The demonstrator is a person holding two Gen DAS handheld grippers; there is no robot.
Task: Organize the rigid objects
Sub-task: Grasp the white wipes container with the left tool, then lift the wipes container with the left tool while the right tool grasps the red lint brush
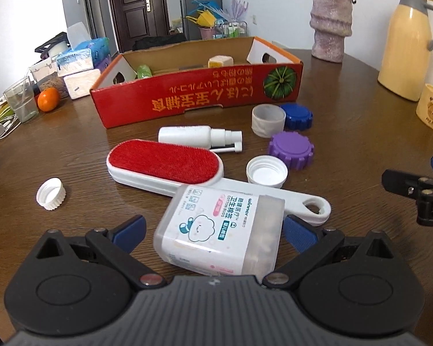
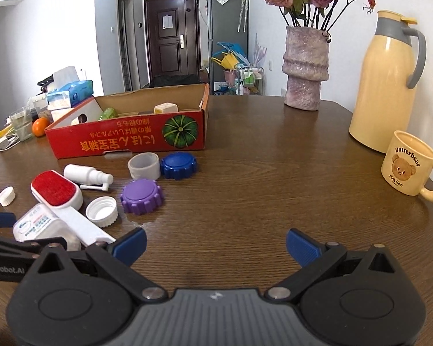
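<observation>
The cotton bud box (image 1: pixel 220 230), a translucent rounded plastic case with a white printed label, lies flat on the wooden table (image 2: pixel 274 173) on the near side of the red cardboard box (image 1: pixel 199 92), its long axis running toward that box and leaning slightly right. Its far end rests over the handle of the lint brush (image 1: pixel 170 164), a white plastic paddle with an oval red velvet pad; the brush's long axis runs from the pad, nearer the cardboard box, down-right to a looped handle end.

Between brush and cardboard box a white spray bottle (image 1: pixel 196 137) lies on its side, nozzle pointing right. Right of it stand a frosted cup-shaped cap (image 1: pixel 268 121), a ribbed blue lid (image 1: pixel 297 116), a ribbed purple lid (image 1: pixel 291 150) and an upturned white screw cap (image 1: pixel 267 171); a smaller white cap (image 1: pixel 51 193) sits apart on the left.

The left gripper (image 1: pixel 213 232) is spread wide with the cotton bud box between its blue fingertips (image 1: pixel 128 230); the right-hand pad looks to be against the box, the left-hand one clear of it. The right gripper (image 2: pixel 216 243) is spread wide over bare table, holding nothing.
</observation>
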